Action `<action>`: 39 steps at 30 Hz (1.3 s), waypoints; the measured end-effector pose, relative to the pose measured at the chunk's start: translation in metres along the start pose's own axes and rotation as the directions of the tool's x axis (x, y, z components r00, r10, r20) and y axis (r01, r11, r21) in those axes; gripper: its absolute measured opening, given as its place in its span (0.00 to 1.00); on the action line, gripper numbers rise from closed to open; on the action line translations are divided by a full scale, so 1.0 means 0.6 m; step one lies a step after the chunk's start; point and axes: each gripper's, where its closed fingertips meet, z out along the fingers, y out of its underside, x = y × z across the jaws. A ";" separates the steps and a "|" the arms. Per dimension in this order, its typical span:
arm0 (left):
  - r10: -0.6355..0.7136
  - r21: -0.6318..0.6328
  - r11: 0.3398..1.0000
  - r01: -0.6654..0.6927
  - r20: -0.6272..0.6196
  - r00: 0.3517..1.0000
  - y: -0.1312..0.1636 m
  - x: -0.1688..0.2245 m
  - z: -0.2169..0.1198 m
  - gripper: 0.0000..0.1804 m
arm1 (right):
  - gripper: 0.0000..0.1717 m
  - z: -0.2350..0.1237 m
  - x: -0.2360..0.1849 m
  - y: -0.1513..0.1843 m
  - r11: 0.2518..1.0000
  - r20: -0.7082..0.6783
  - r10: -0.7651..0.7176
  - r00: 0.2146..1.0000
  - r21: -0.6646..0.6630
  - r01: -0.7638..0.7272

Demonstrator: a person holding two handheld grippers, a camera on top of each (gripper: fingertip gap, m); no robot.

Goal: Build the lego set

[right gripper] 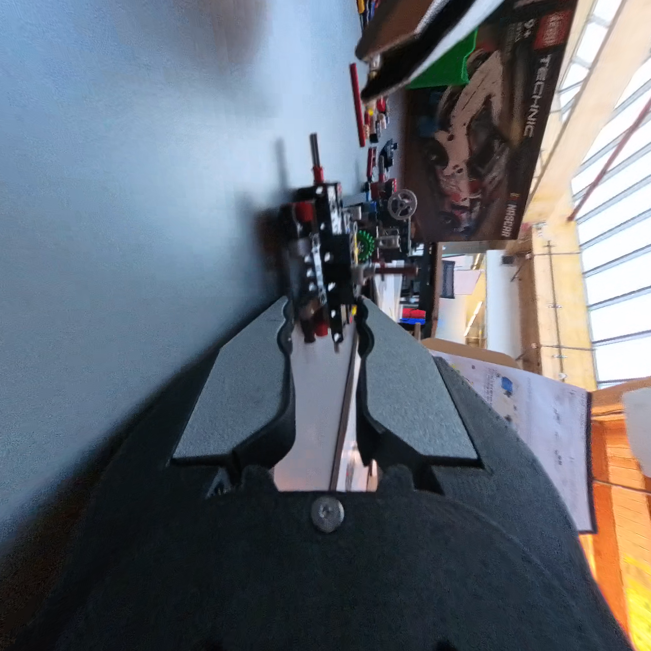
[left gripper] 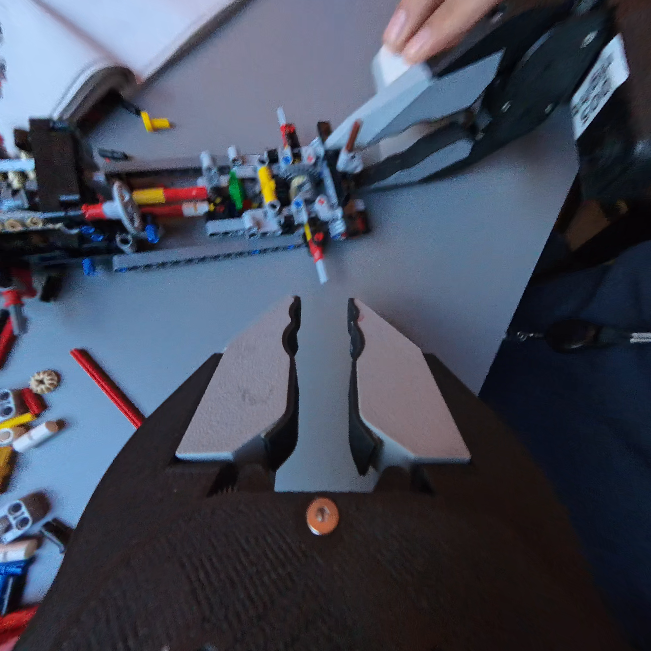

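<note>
Counter [left gripper: 440,246], grey and wide, carries everything, and its far edge is cut off in both views. On it lies the brick-built chassis [left gripper: 218,204], a long frame of grey beams, red and yellow axles and gears; its left end runs out of the left wrist view and motion blur smears most of its detail. In the right wrist view a printed cardboard box [right gripper: 493,123] leans behind the model, its top cropped, and an open booklet [right gripper: 535,422] lies at the right, its page too blurred to make out. A heap of loose pieces [left gripper: 21,440] sits at the left margin of the left wrist view, partly out of frame, with a red axle rod [left gripper: 105,387] beside it that disappears under the gripper body.

The right gripper [right gripper: 324,317] has the near end of the chassis between its fingers [right gripper: 246,387]; both dark pads seem to bear on the black end block, though blur hides the exact contact. A hand [left gripper: 422,28] on it is cropped at the top.

The left gripper [left gripper: 324,306] hangs above bare counter just short of a white axle tip [left gripper: 321,271], its fingers parted with only counter showing between them.
</note>
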 end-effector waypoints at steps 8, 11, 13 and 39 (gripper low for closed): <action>0.010 0.044 0.999 -0.011 0.014 1.000 0.031 -0.041 -0.003 0.14 | 0.18 -0.185 -0.029 0.182 0.915 -0.011 0.348 0.937 -0.215 -0.342; 0.012 0.090 0.996 -0.015 0.036 0.999 0.006 -0.078 -0.009 0.16 | 0.17 -0.201 -0.046 0.225 0.754 -0.029 0.623 0.781 -0.242 -0.611; 0.033 0.114 0.993 -0.042 0.078 0.996 -0.023 -0.113 -0.020 0.17 | 0.16 -0.194 -0.028 0.238 0.710 -0.080 0.669 0.738 -0.225 -0.668; -0.250 -0.121 0.964 0.238 -0.103 0.963 -0.079 -0.254 0.021 0.34 | 0.47 -0.021 -0.041 -0.019 0.174 0.201 0.974 0.101 -0.388 -0.905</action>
